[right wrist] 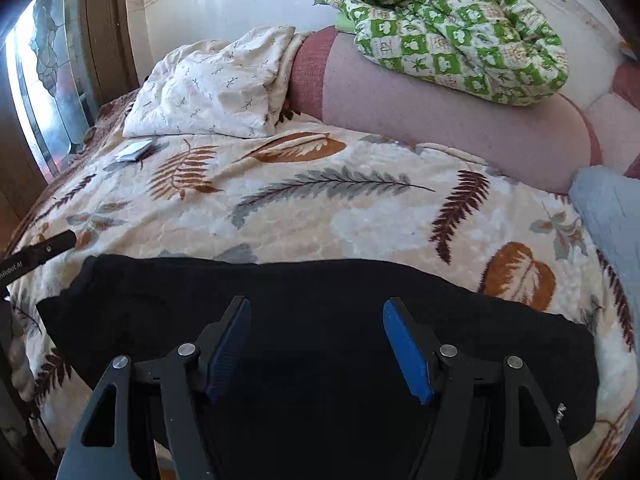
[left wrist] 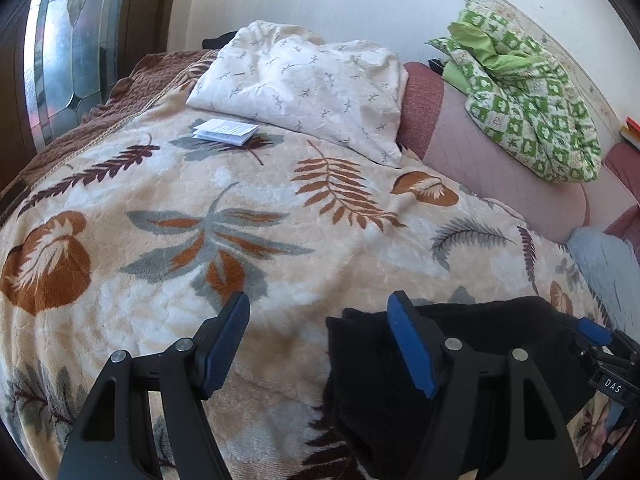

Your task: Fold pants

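Observation:
The black pants (right wrist: 304, 312) lie folded in a flat bundle on the leaf-patterned blanket (right wrist: 320, 208) at the near edge of the bed. My right gripper (right wrist: 316, 308) is open and empty, its jaws wide apart just above the pants. In the left wrist view the pants (left wrist: 472, 344) lie at the lower right. My left gripper (left wrist: 320, 304) is open and empty over the blanket (left wrist: 240, 216), its right finger over the pants' left end. The right gripper's tip (left wrist: 596, 340) shows at the far right.
A white pillow (left wrist: 304, 84) lies at the head of the bed with a small white booklet (left wrist: 226, 131) in front. A pink bolster (right wrist: 440, 116) runs along the wall under a green checked quilt (right wrist: 460, 28). A grey-blue cloth (right wrist: 612, 216) lies at right.

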The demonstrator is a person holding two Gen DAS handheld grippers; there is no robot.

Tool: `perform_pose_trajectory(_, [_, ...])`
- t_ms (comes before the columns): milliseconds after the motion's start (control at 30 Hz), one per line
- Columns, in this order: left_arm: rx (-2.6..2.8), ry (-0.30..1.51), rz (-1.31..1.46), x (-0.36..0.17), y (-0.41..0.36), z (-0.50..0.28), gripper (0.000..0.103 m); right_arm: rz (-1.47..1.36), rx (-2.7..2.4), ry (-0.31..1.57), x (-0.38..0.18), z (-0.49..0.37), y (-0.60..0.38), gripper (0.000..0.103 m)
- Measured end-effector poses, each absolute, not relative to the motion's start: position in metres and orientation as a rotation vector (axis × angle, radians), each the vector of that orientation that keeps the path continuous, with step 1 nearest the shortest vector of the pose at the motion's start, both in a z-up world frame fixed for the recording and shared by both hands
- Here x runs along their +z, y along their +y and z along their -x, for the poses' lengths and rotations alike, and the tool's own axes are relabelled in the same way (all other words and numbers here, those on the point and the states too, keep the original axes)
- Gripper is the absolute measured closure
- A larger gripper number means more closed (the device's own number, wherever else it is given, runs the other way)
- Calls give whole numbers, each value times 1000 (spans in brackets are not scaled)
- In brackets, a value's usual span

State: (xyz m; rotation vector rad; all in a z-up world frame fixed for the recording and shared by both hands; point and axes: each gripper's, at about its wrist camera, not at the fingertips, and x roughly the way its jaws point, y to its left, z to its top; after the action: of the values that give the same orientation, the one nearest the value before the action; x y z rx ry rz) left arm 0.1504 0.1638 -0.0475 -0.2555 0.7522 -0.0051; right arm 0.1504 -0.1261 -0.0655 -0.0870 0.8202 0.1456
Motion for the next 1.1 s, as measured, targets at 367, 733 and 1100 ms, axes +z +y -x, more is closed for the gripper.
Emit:
perform_pose_trajectory(367, [34, 841, 460, -70, 176, -125, 32, 136, 331, 831, -39, -124, -95, 29])
perform_pose_trajectory(733, [-58, 844, 690, -97, 187, -96, 32, 158, 674, 1153, -48, -219, 52, 29])
perform_pose_trajectory(1100, [-66, 843, 739, -95, 192, -93, 32, 512, 522, 1459, -120, -258, 143, 30])
